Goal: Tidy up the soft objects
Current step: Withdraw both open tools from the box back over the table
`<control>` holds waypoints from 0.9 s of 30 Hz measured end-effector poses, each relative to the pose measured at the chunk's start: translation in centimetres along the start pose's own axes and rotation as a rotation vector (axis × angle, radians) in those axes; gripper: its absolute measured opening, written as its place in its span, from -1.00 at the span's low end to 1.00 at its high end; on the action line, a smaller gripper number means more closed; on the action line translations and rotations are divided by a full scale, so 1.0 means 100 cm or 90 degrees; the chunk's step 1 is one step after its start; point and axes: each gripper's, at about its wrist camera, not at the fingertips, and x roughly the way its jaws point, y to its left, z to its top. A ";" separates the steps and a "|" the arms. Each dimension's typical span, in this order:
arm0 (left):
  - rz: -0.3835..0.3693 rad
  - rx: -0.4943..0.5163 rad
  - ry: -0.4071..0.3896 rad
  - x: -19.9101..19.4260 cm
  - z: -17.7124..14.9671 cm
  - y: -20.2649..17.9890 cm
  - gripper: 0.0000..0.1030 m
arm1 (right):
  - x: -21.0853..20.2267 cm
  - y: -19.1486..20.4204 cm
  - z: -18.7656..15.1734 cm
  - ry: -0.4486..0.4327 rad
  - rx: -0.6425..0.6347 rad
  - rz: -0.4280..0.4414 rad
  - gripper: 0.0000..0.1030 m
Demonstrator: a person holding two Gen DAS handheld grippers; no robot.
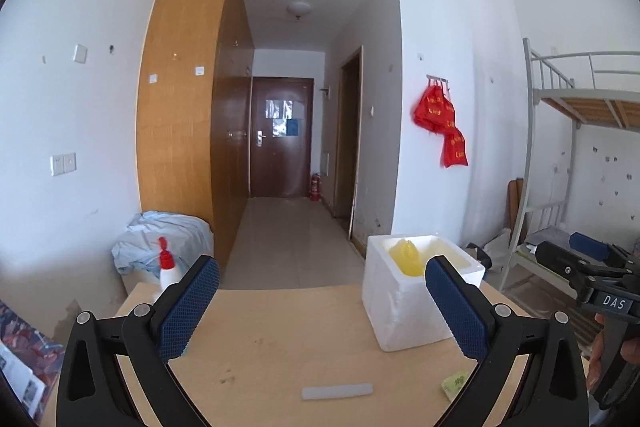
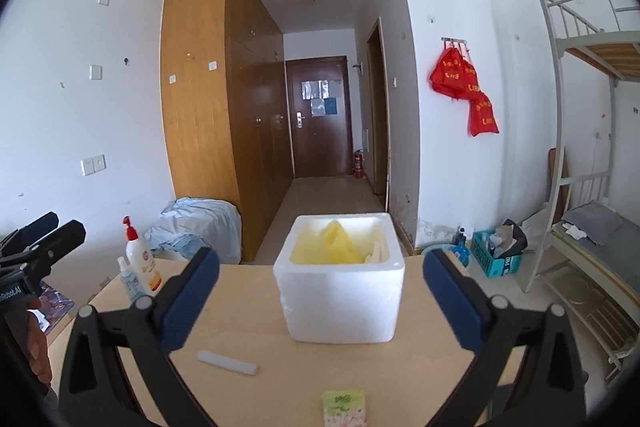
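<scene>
A white foam box [image 2: 340, 301] stands on the wooden table [image 2: 248, 311] with a yellow soft object [image 2: 338, 245] inside; it also shows in the left wrist view [image 1: 404, 311], with the yellow object [image 1: 406, 259]. A white foam strip [image 2: 227, 362] lies on the table, also seen in the left wrist view [image 1: 337, 391]. A small green patterned sponge [image 2: 345, 407] lies at the near edge, partly seen in the left wrist view [image 1: 455, 383]. My left gripper [image 1: 322, 311] is open and empty above the table. My right gripper [image 2: 322, 301] is open and empty, facing the box.
A lotion pump bottle [image 2: 140, 259] and a small spray bottle [image 2: 129, 279] stand at the table's far left. A bundle of light blue cloth [image 1: 164, 239] lies beyond the table. A bunk bed [image 2: 592, 211] stands at right. A wardrobe [image 1: 188, 131] lines the corridor.
</scene>
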 end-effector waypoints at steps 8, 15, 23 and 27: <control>-0.002 -0.015 0.002 -0.019 -0.023 0.008 0.99 | -0.020 0.014 -0.011 -0.011 -0.004 0.017 0.99; 0.004 -0.017 0.007 -0.024 -0.045 0.008 0.99 | -0.025 0.022 -0.023 -0.017 -0.005 0.027 0.99; -0.010 -0.039 0.021 -0.023 -0.077 0.011 0.99 | -0.020 0.023 -0.056 0.015 0.003 0.020 0.99; -0.013 -0.034 0.032 -0.020 -0.093 0.009 0.99 | -0.022 0.022 -0.075 0.034 0.012 0.029 0.99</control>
